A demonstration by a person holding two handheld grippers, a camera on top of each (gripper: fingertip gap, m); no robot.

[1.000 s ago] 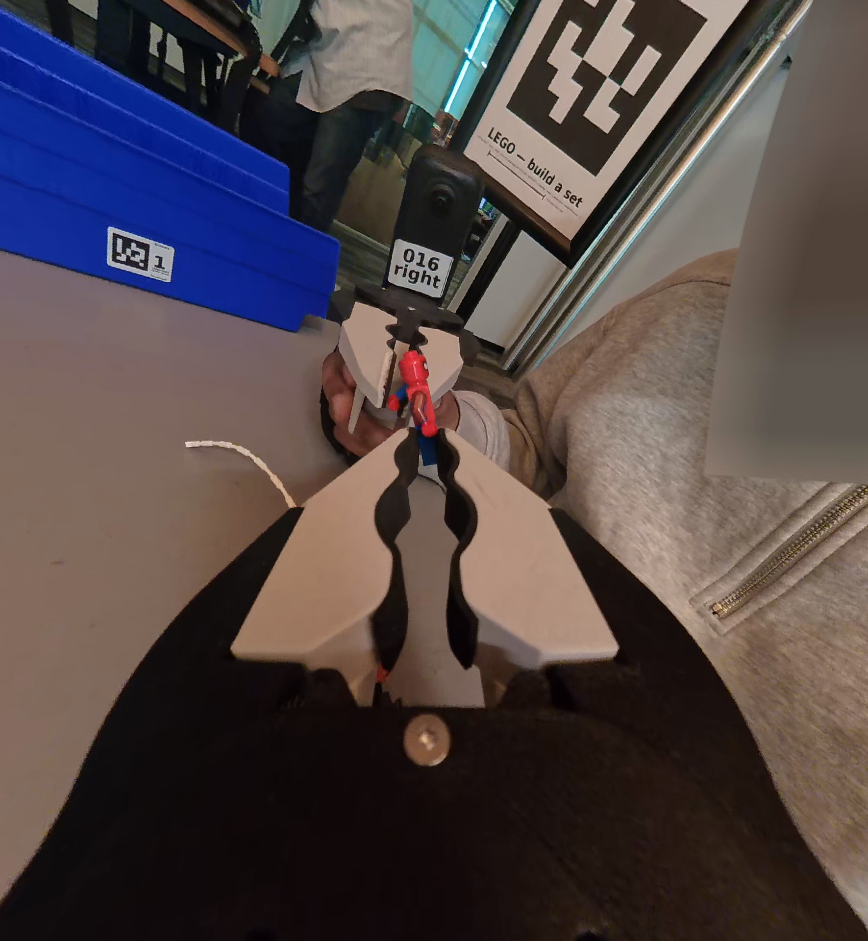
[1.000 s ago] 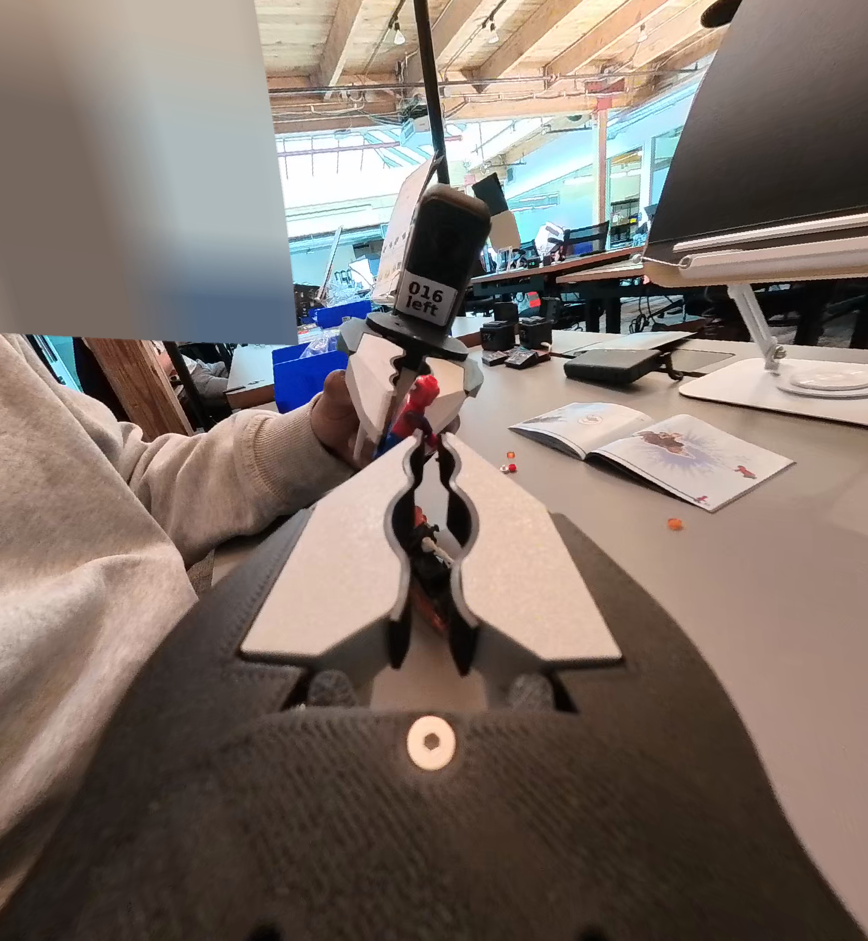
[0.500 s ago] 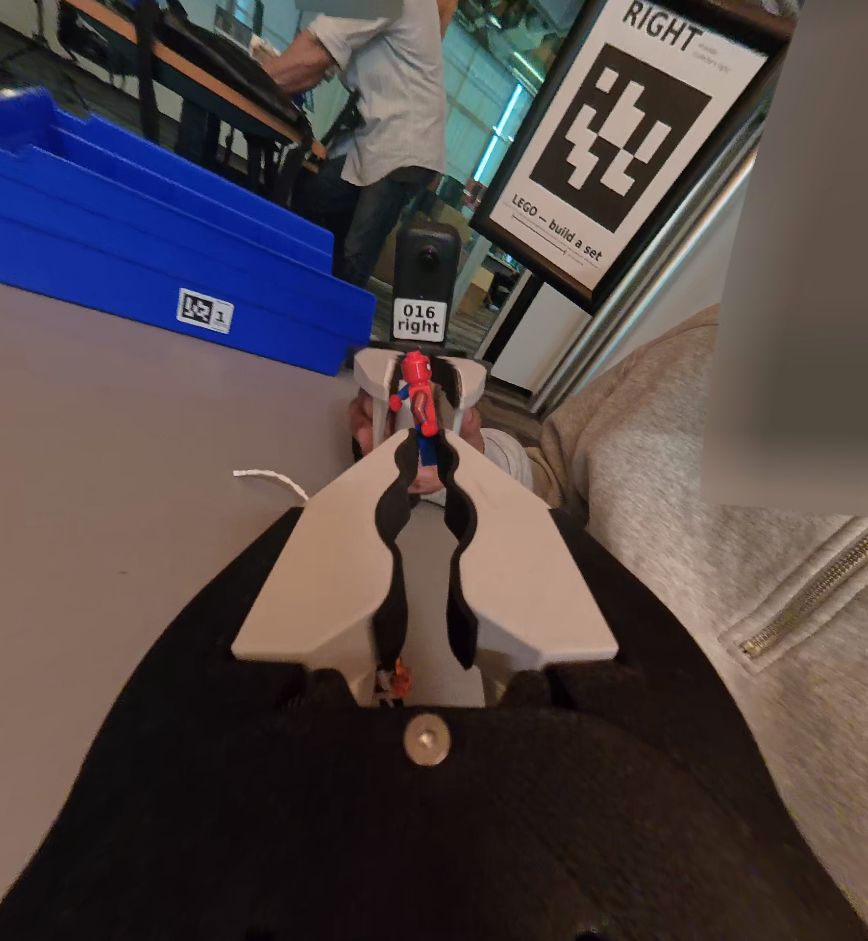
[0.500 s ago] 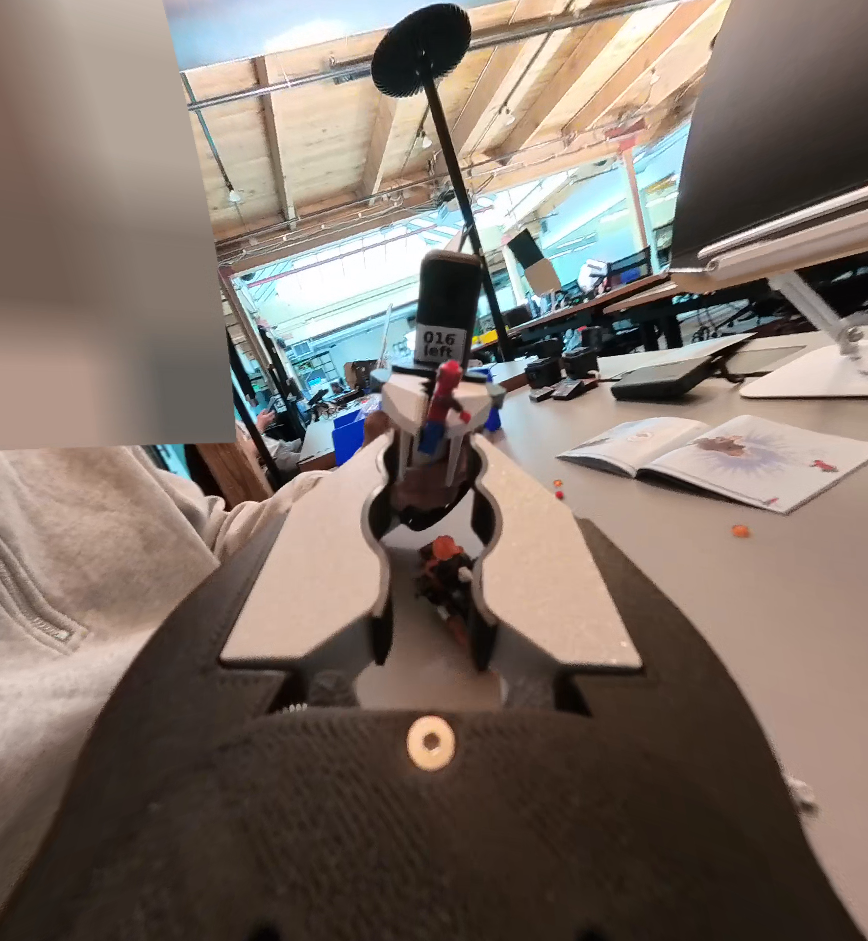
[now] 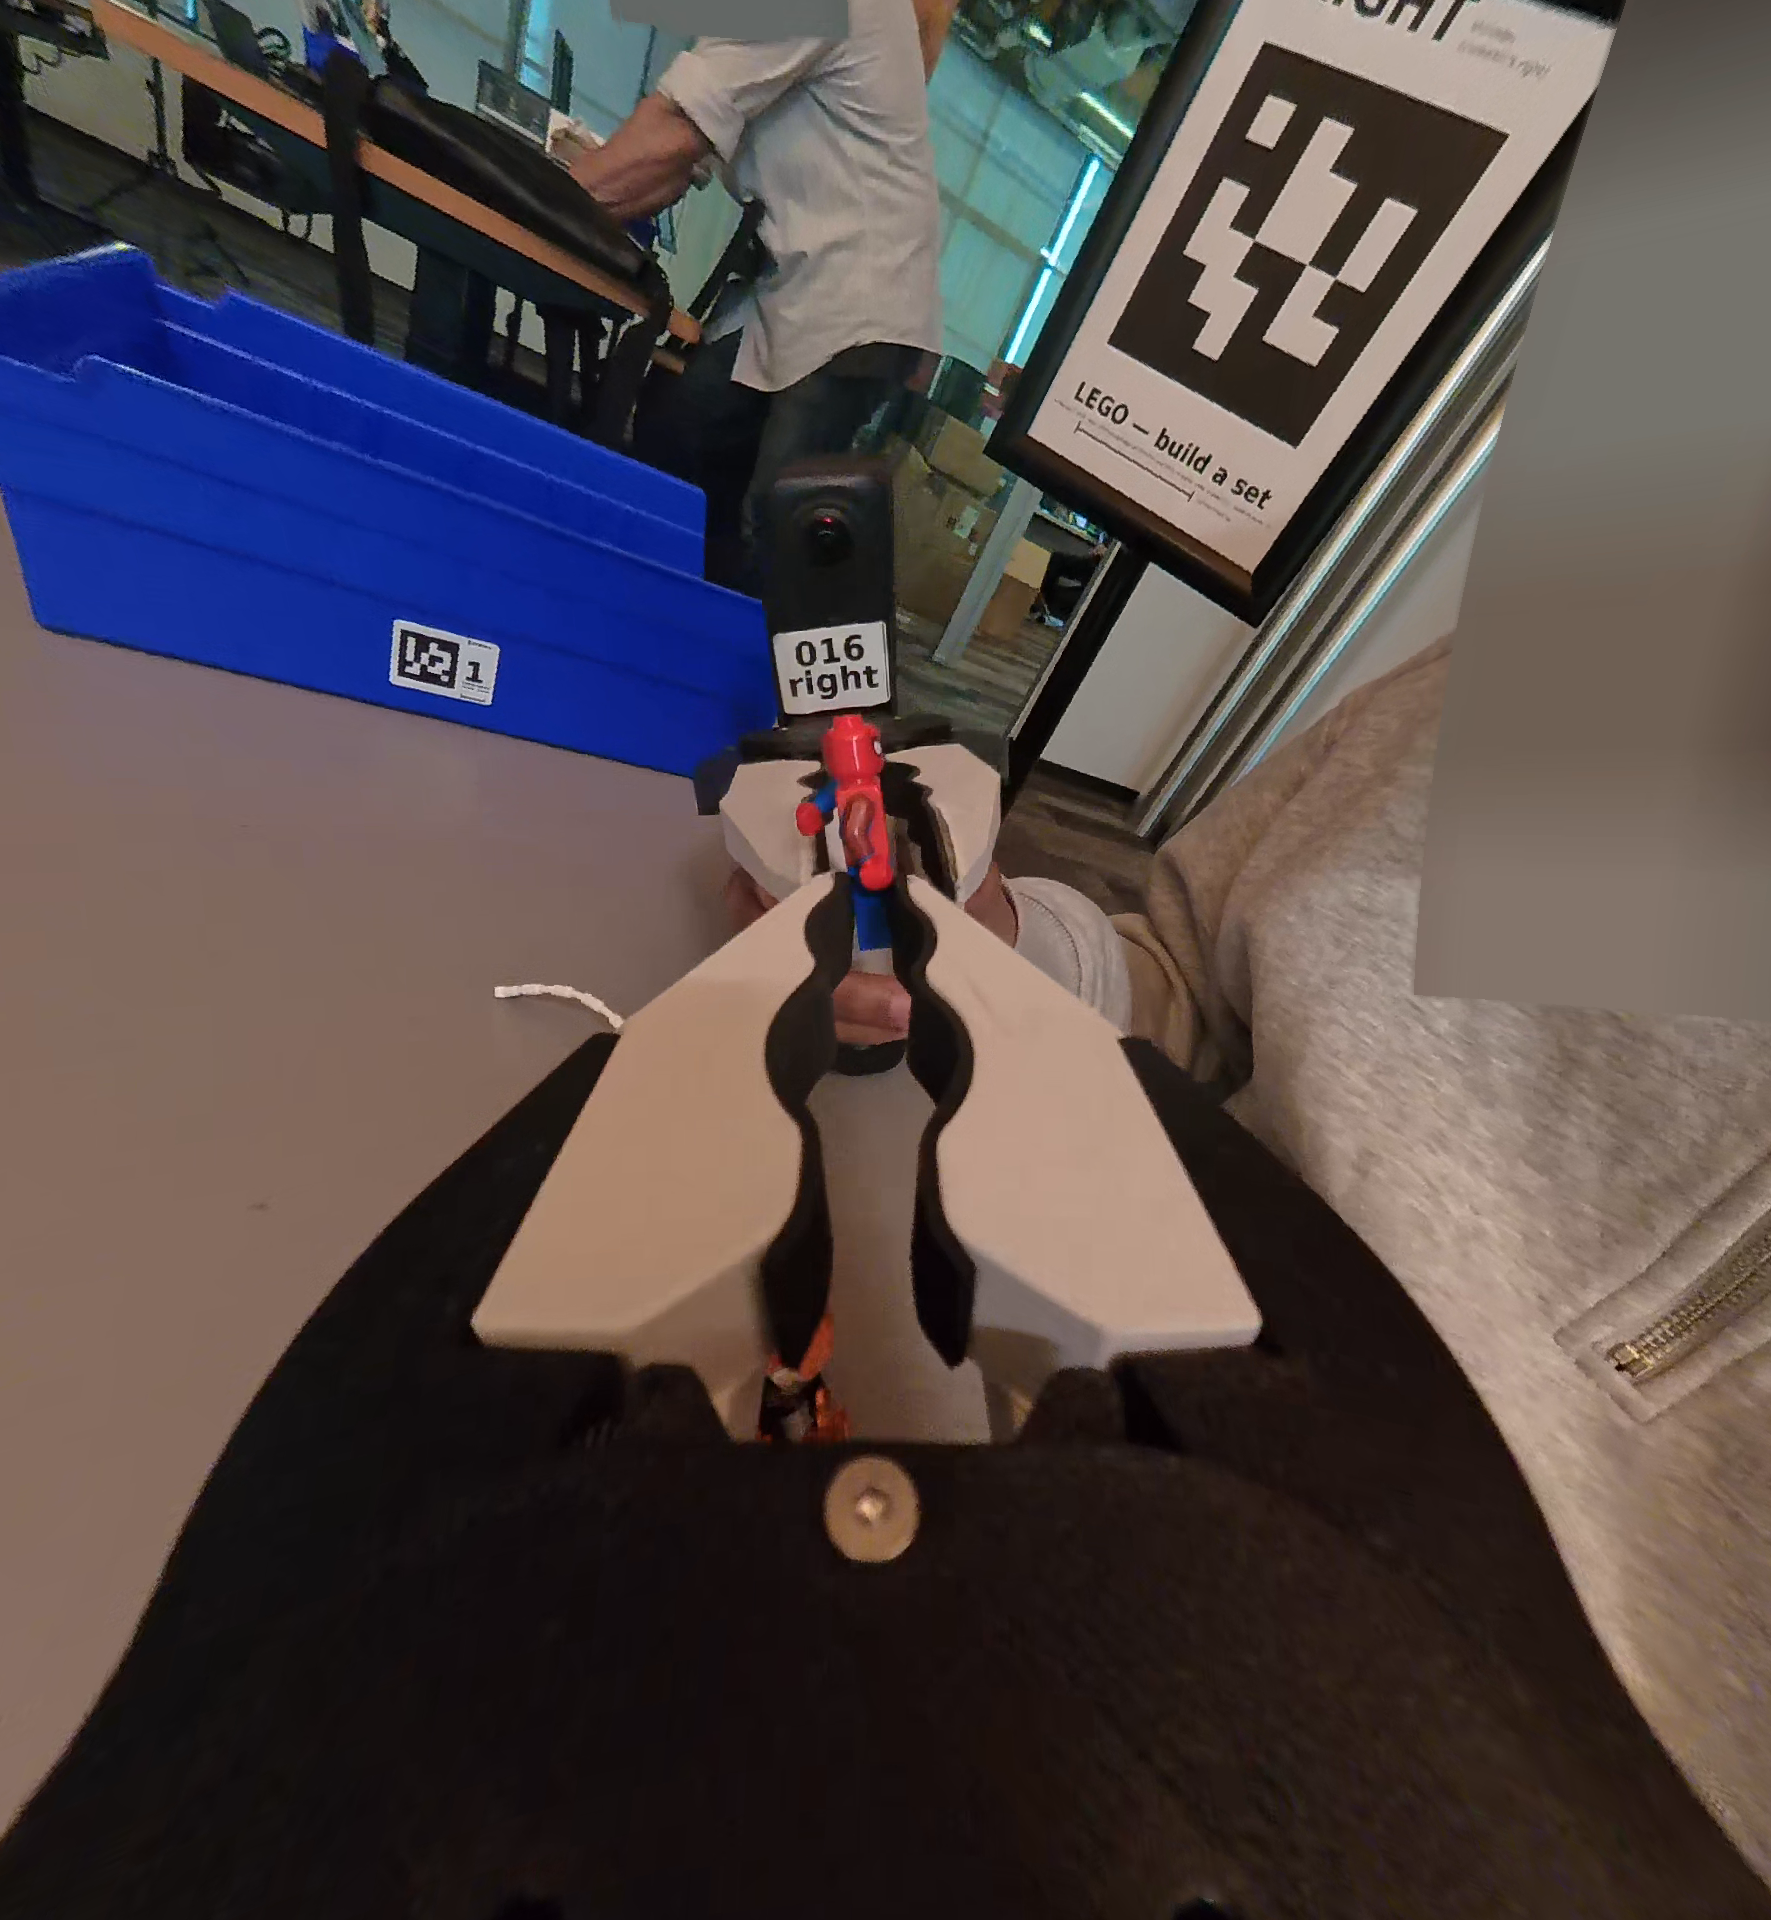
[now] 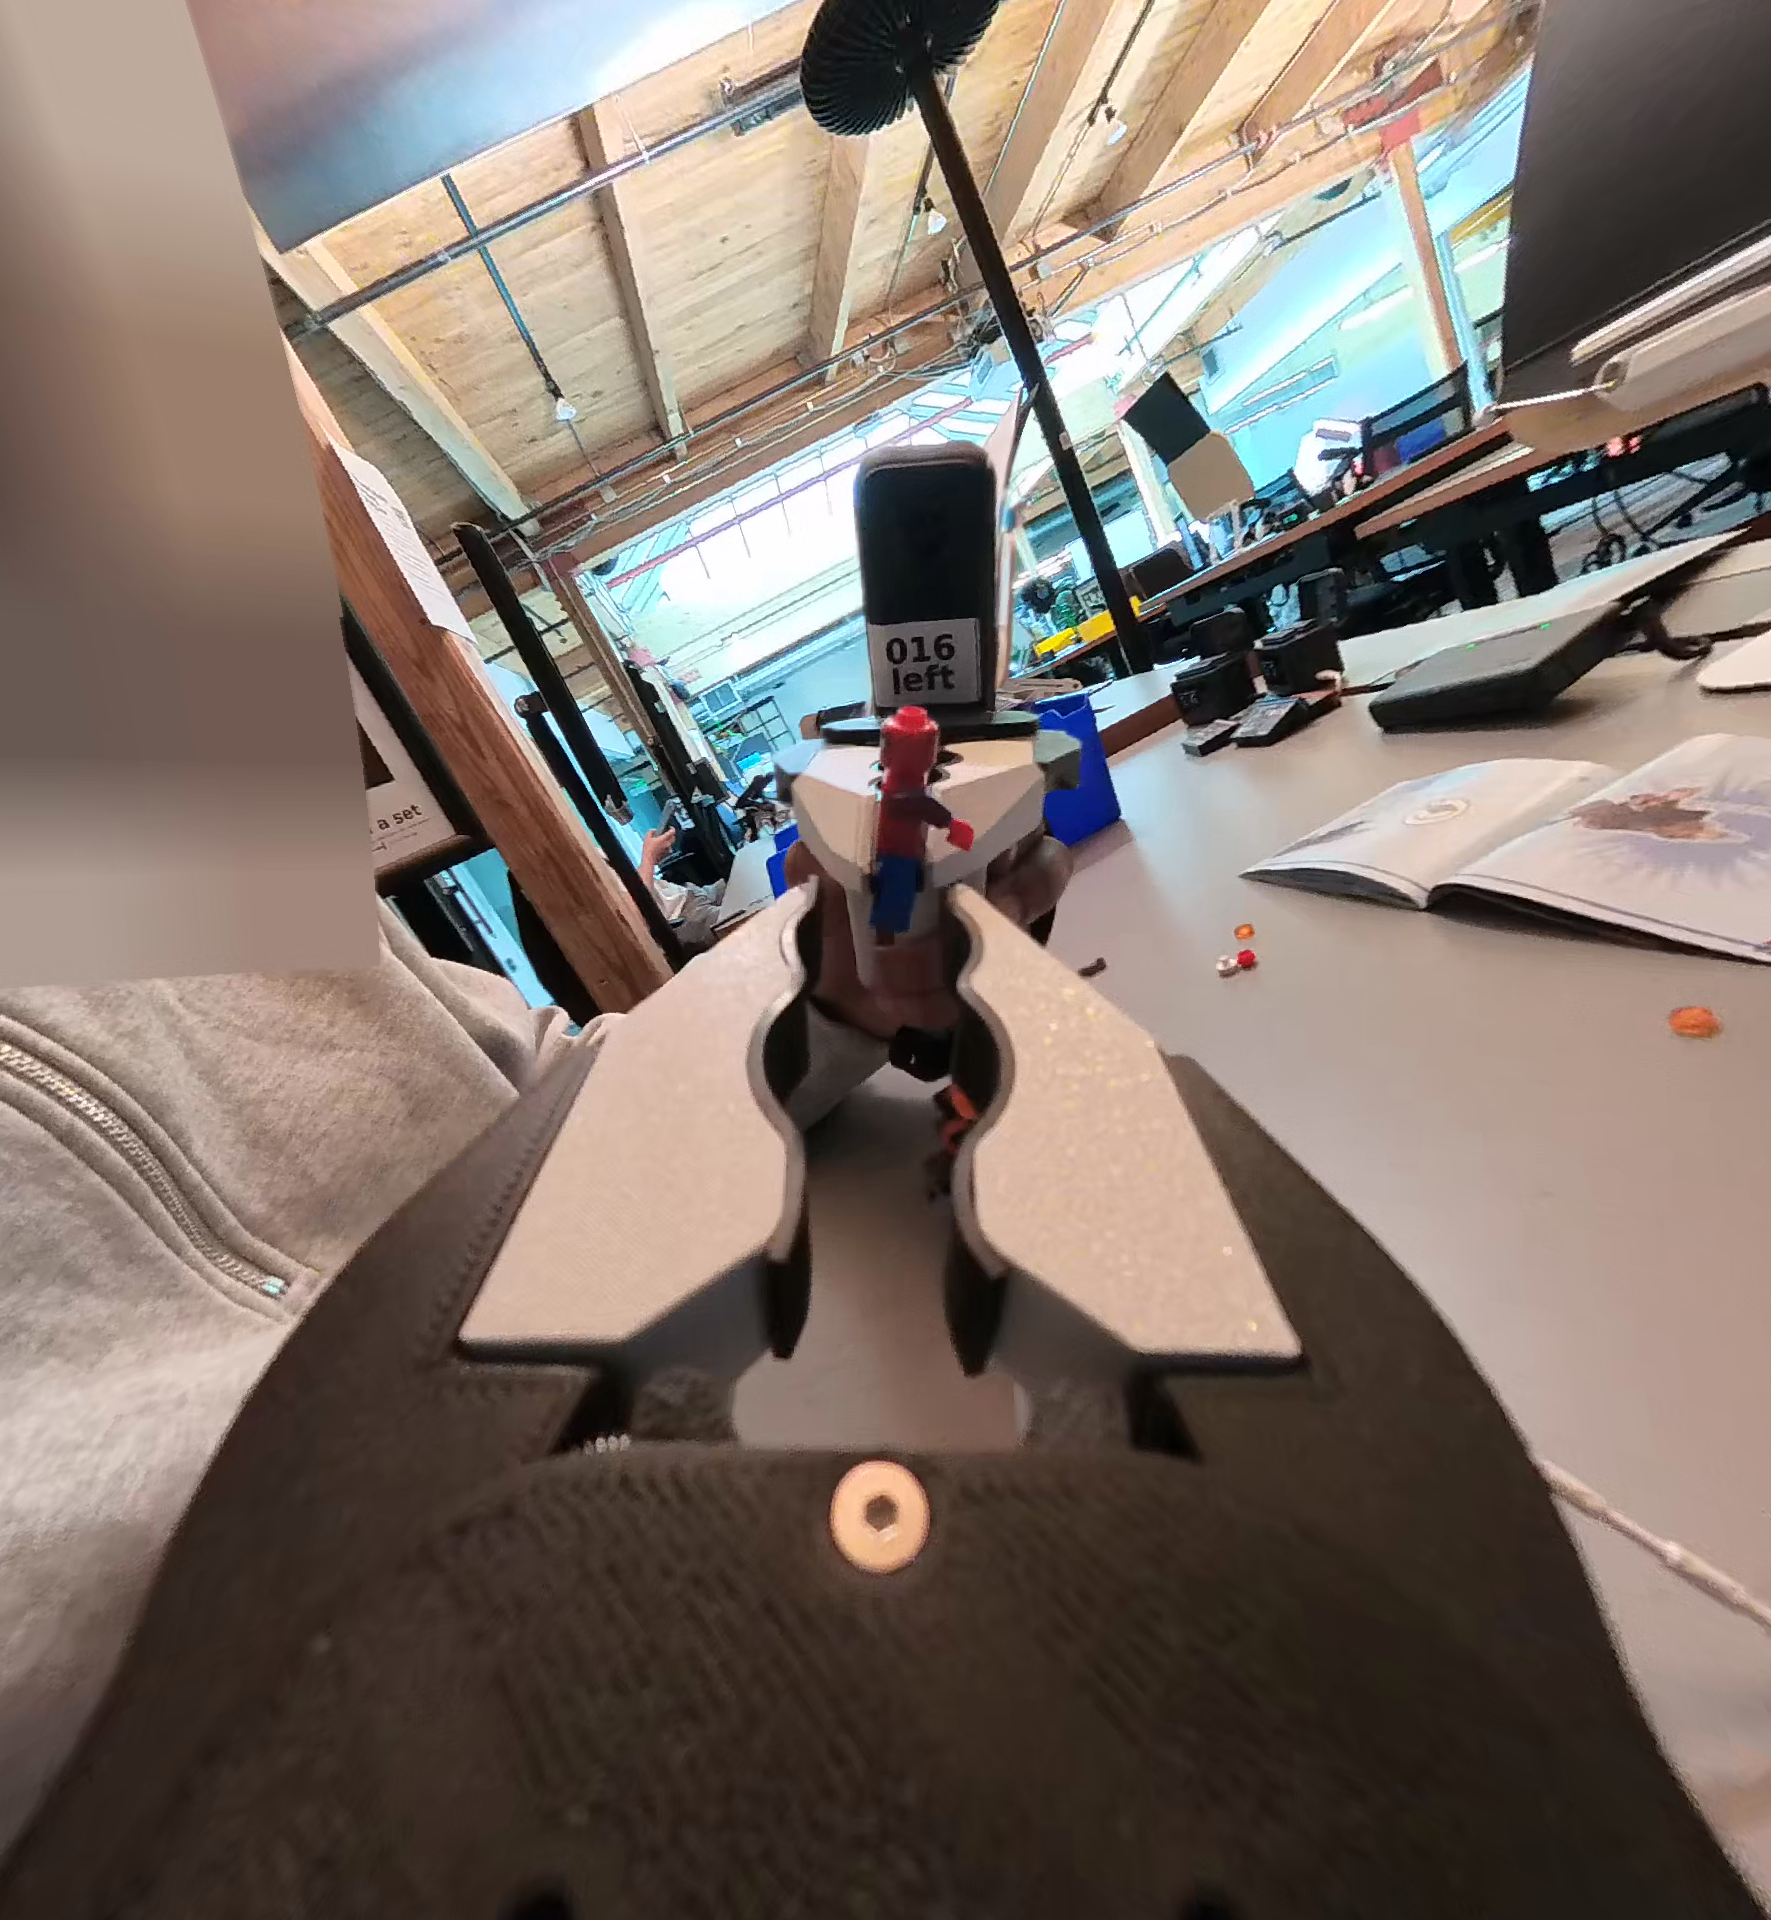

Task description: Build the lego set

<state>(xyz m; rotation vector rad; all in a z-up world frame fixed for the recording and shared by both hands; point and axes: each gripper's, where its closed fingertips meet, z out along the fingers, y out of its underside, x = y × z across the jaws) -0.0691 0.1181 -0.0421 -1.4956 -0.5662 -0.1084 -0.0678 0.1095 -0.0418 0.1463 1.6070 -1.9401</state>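
Observation:
A red and blue minifigure (image 5: pixel 853 805) stands upright between the tips of my left gripper (image 5: pixel 867 914), which is shut on its blue legs above the grey table (image 5: pixel 237 987). My right gripper (image 6: pixel 883 920) is open and empty, a short way back from the minifigure (image 6: pixel 902 831), facing it. Each gripper shows in the other's view: the right one (image 5: pixel 896 831) behind the figure, the left one (image 6: pixel 912 904) holding it. A small black and orange build (image 6: pixel 948 1107) lies on the table below my right fingers; it also shows in the left wrist view (image 5: pixel 798 1387).
Stacked blue bins (image 5: pixel 341 540) stand at the table's far side. An open instruction booklet (image 6: pixel 1587 842), tiny loose pieces (image 6: pixel 1236 951) and an orange piece (image 6: pixel 1694 1021) lie to the right. A white string (image 5: pixel 548 995) lies on the table. A grey-sleeved person is close by. Less than 4 cm separates the two grippers' tips.
My right gripper has opened and drawn back from the minifigure. The left gripper keeps hold of the figure and has tilted it upright. Both views now point higher.

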